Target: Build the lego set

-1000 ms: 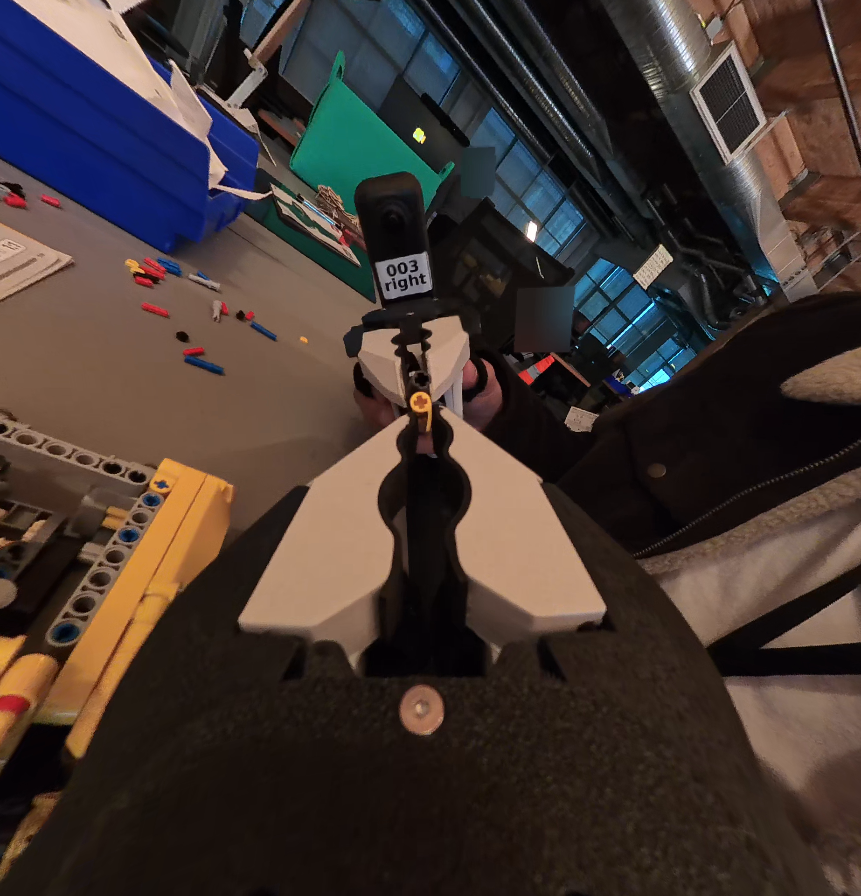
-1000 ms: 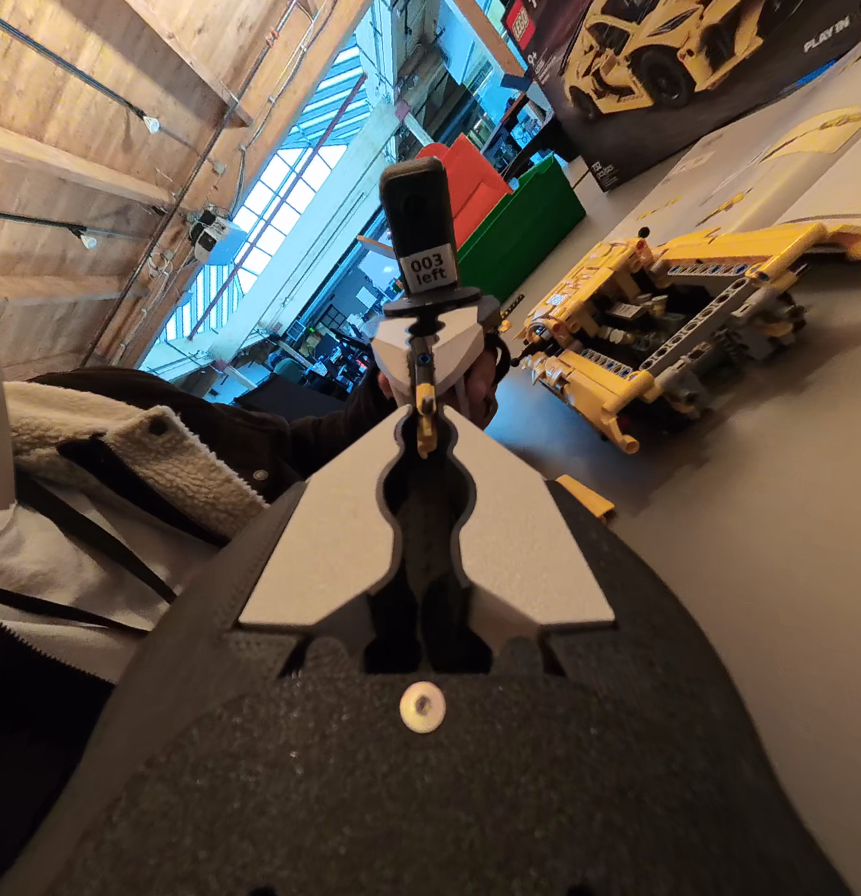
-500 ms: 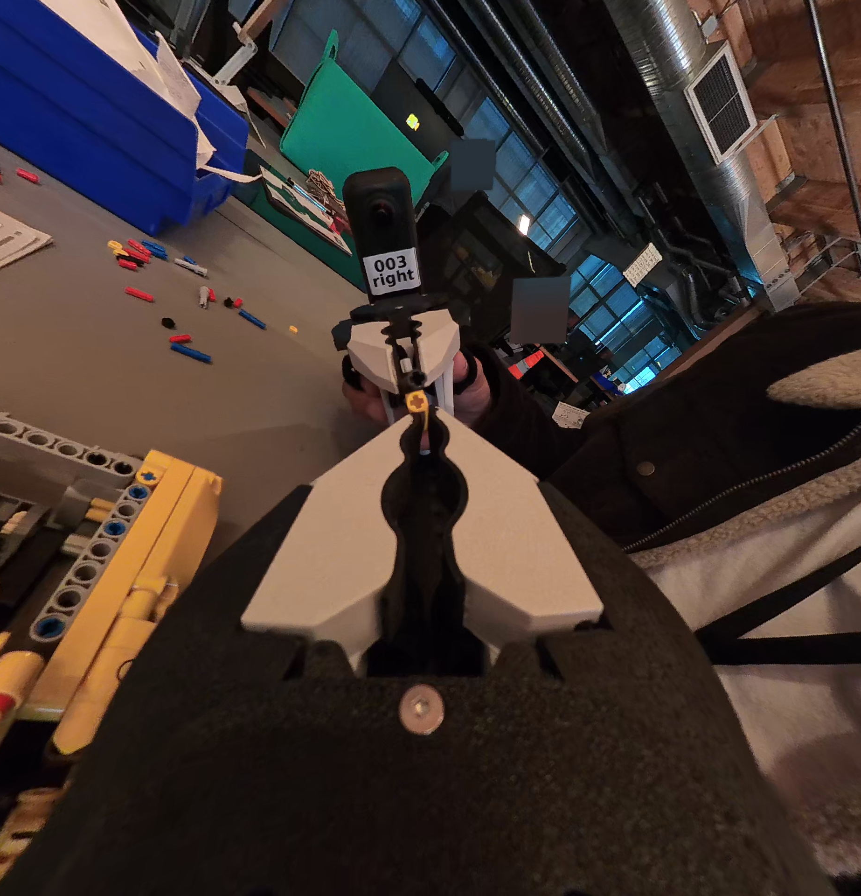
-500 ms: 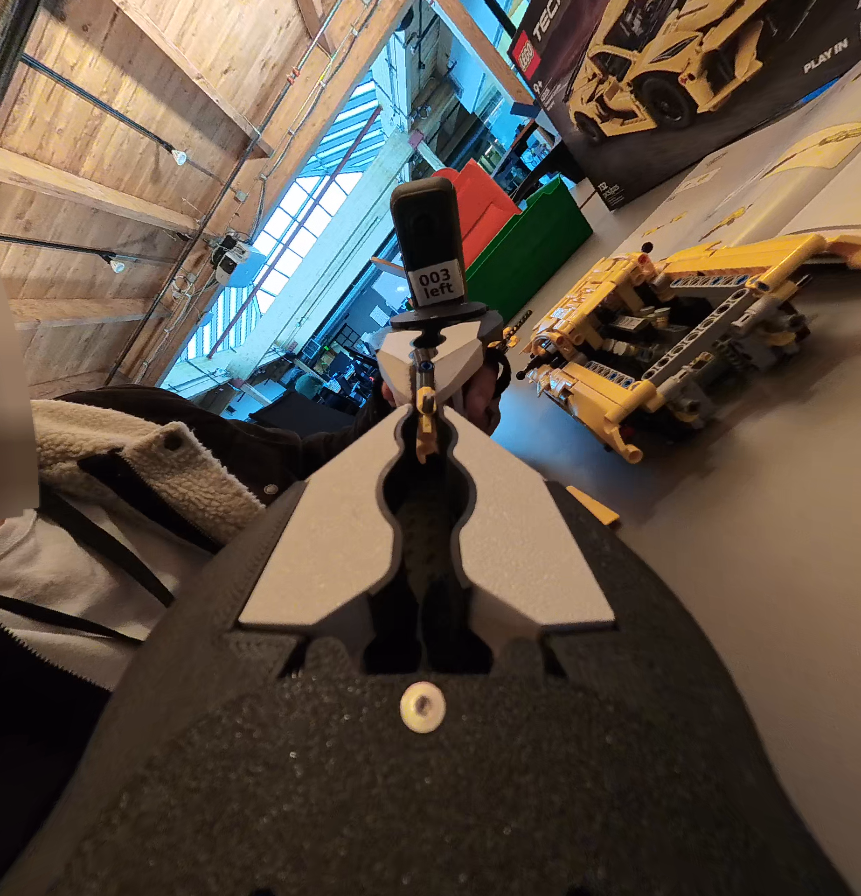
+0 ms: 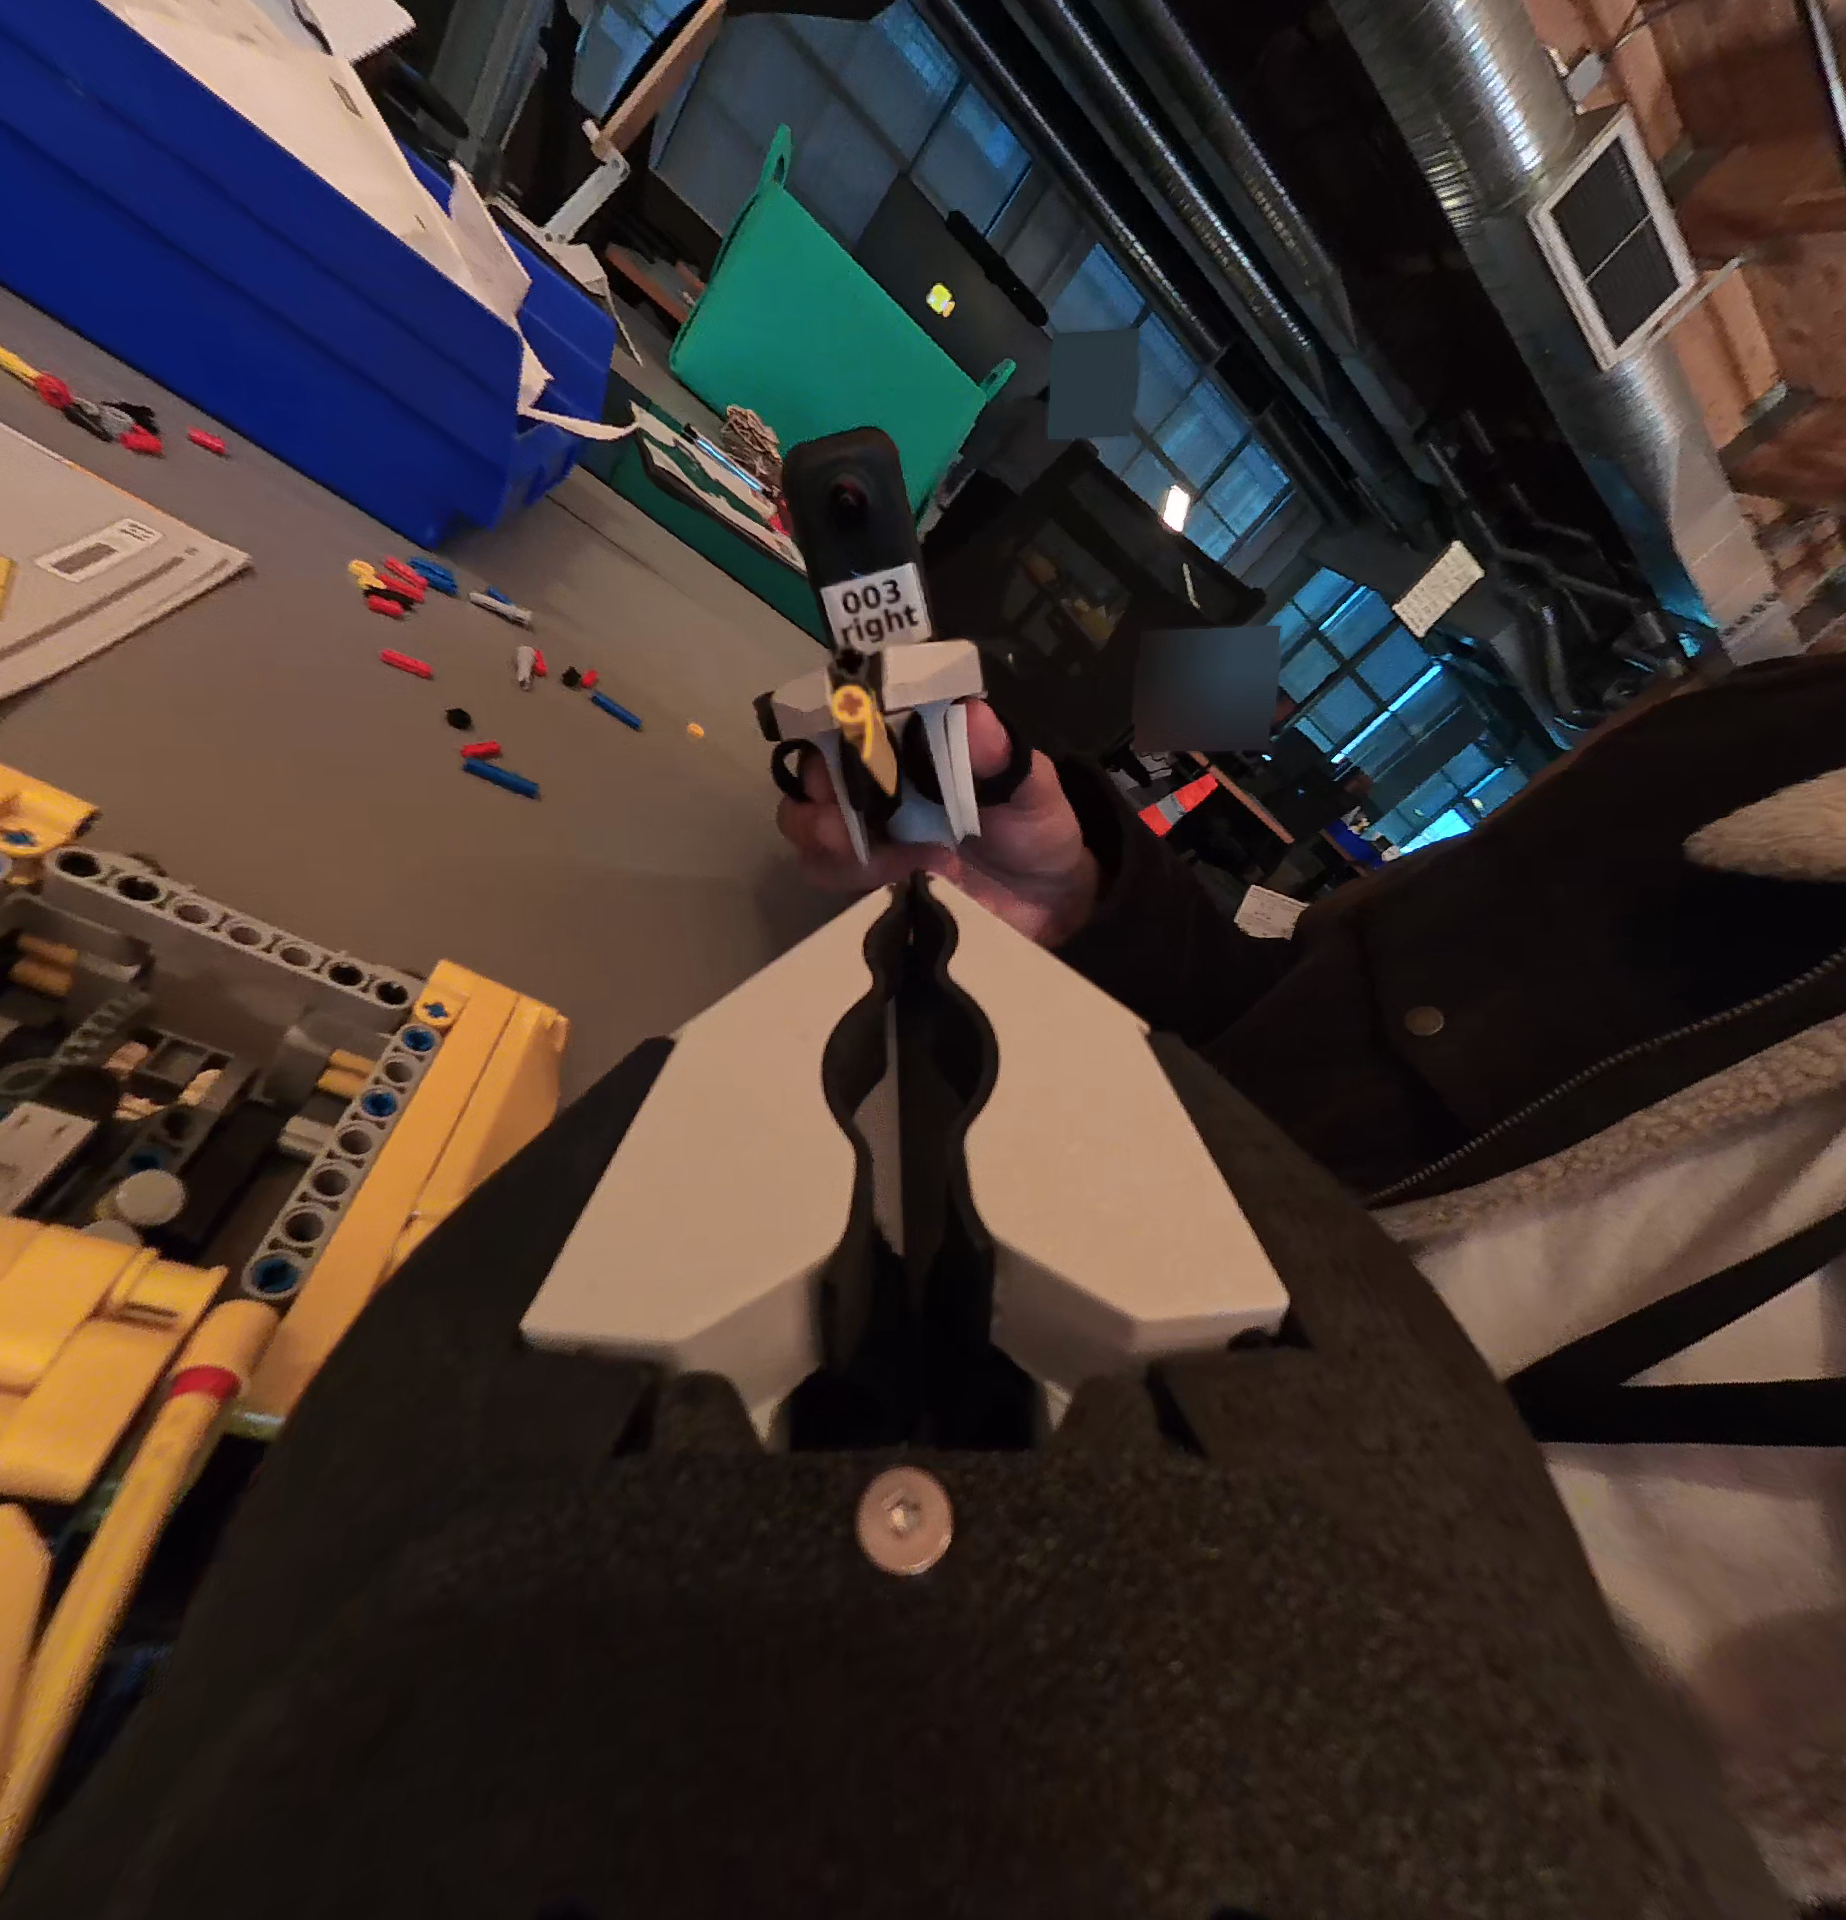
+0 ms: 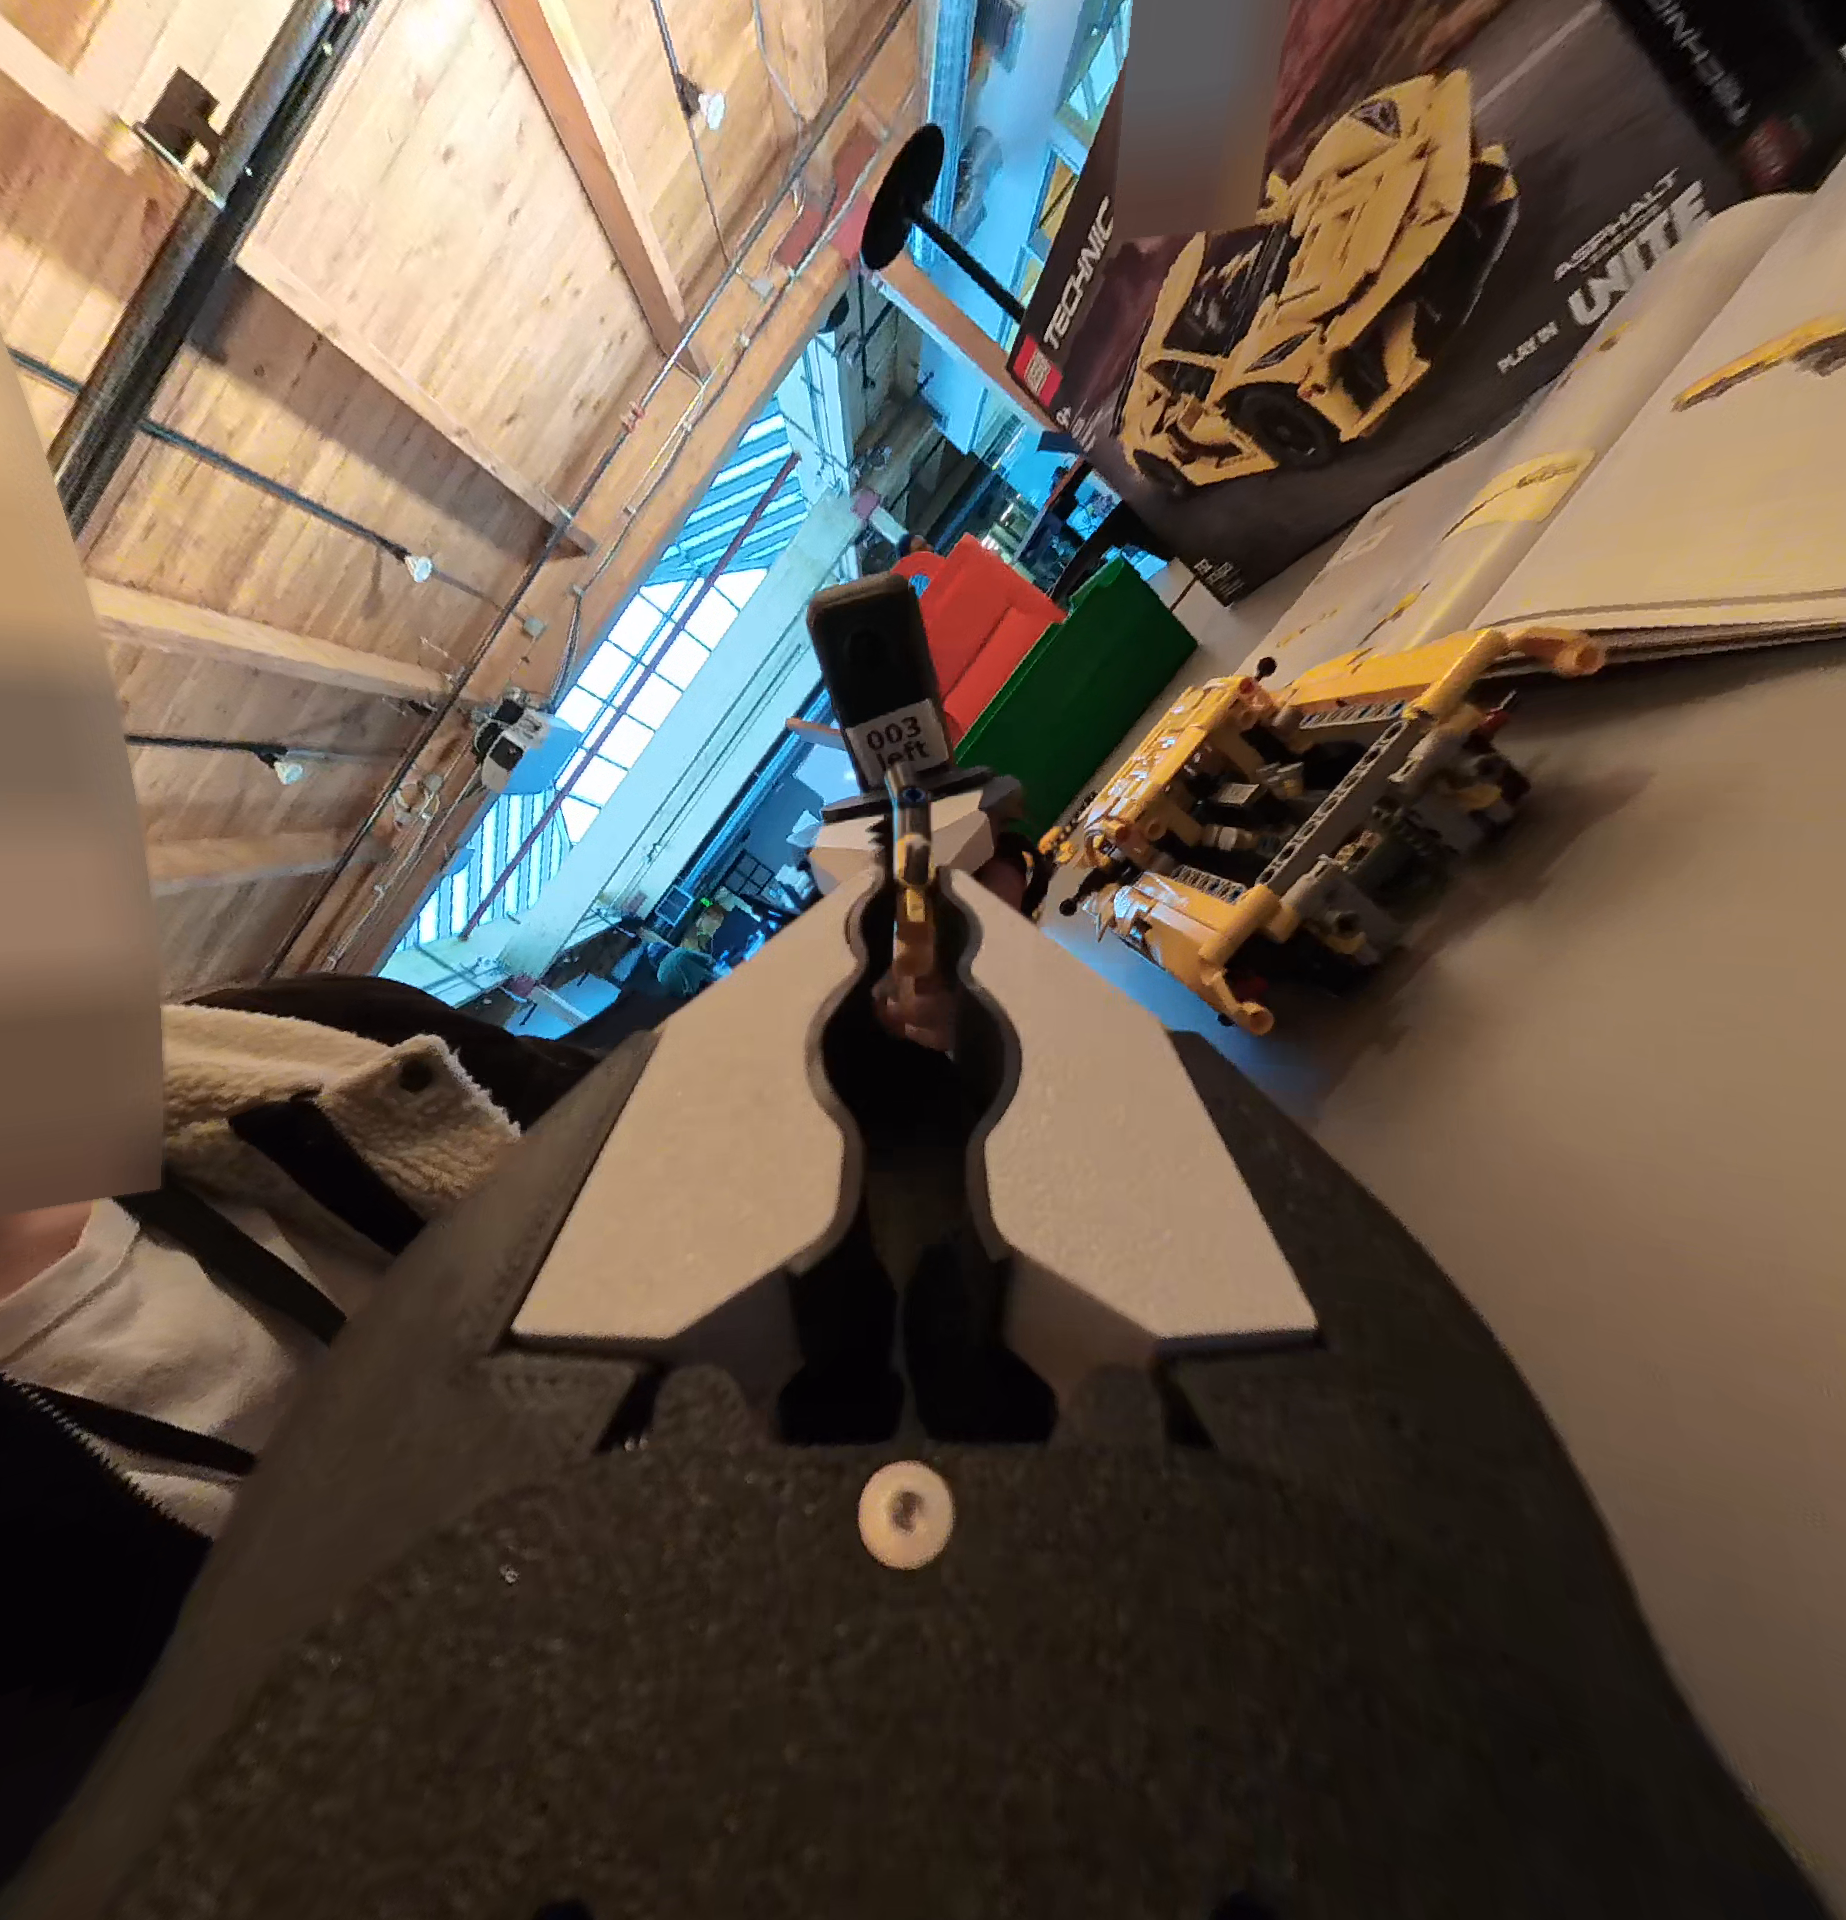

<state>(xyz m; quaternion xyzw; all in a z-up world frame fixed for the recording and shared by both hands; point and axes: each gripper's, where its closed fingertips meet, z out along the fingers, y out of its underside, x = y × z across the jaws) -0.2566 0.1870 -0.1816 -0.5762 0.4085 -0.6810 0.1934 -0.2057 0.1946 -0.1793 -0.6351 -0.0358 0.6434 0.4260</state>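
Yellow car chassis (image 5: 223, 1164) at left on grey worktop (image 5: 275, 748), partly built: beams, gears, side panels in, upper bodywork judged still missing; loose red, blue, black pins (image 5: 483, 665) scattered beyond, unused; left gripper (image 5: 914, 894) fingers pressed together, nothing seen between them; right gripper (image 5: 867, 769) held off worktop, fingers clamped on small yellow piece (image 5: 859, 727); piece not yet fitted to chassis
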